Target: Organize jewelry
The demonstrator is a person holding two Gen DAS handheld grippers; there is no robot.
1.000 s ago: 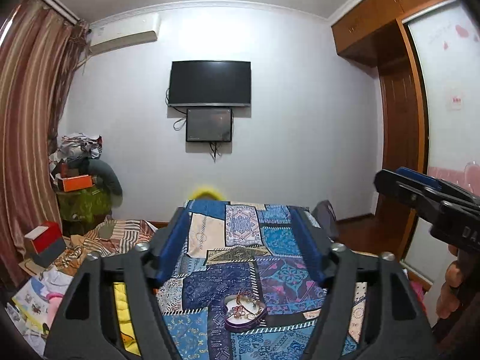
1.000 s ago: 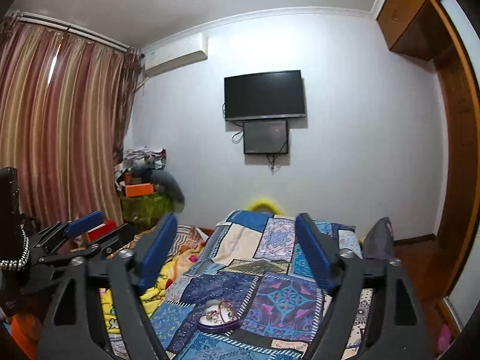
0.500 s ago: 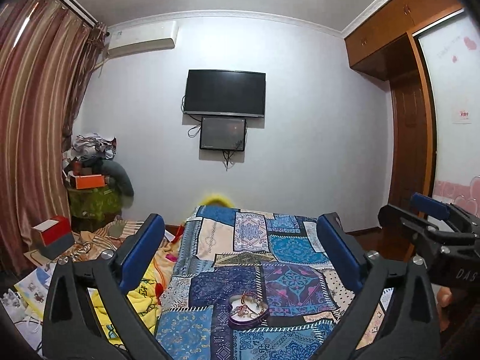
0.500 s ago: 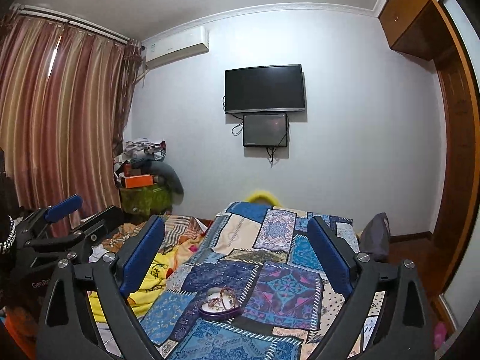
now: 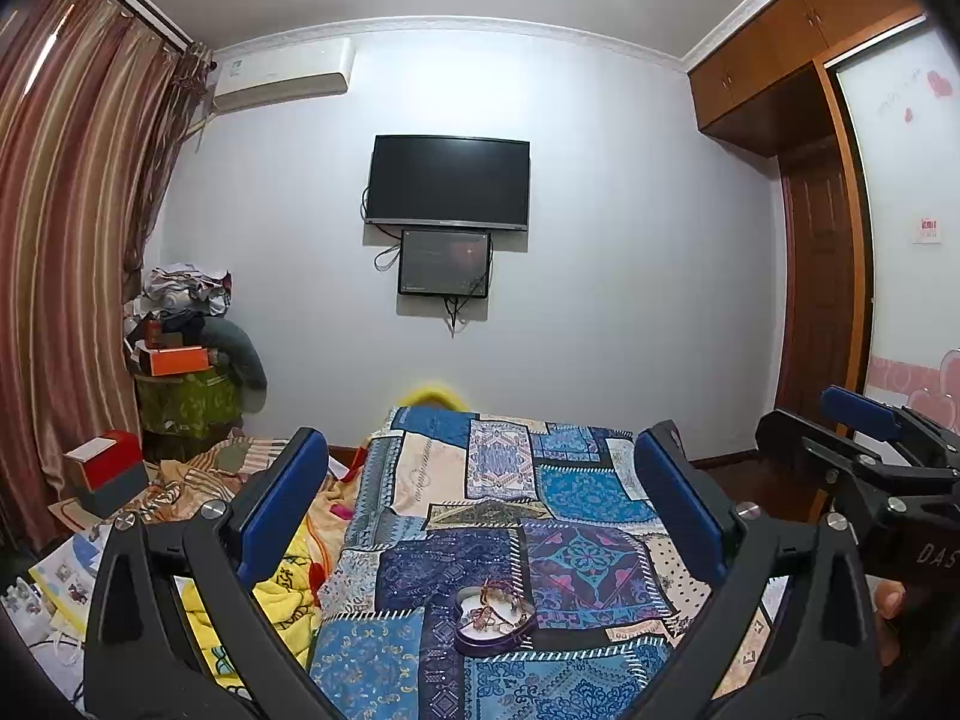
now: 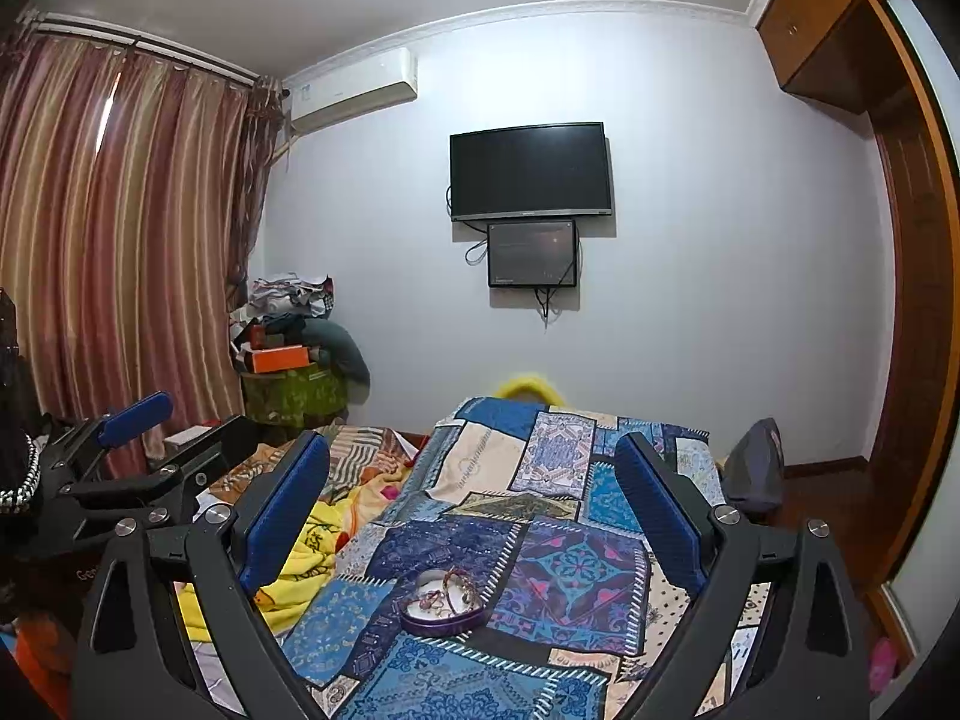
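Left wrist view takes in the largest thing, a bed [image 5: 558, 516] under a patchwork quilt of blue and cream panels, running from 6 o'clock toward the far wall at 12 o'clock. It serves as the work surface, which would explain why both tools hang over its near end. The left tool [image 5: 480, 510] frames the quilt with its blue-padded fingers [image 5: 282, 504] spread wide apart, nothing between them. At 3 o'clock the right tool [image 5: 864, 456] juts in from the side, a fingertip of the person's hand just under it; in the right wrist view it [image 6: 474, 510] is likewise spread wide with nothing held.

Smaller, at about 6 o'clock on the quilt, sits a heart-shaped purple tray [image 6: 462, 621], low-walled and open-topped, a shape that keeps loose pieces together. Inside it lies the jewelry [image 6: 447, 594], a tangle of thin bangles and chain; I judge it already gathered in the tray, though this fits either pieces collected or pieces waiting to be sorted out.

Individual pieces are too small and knotted to count, and the bed's near edge is cut off by the tool bodies.
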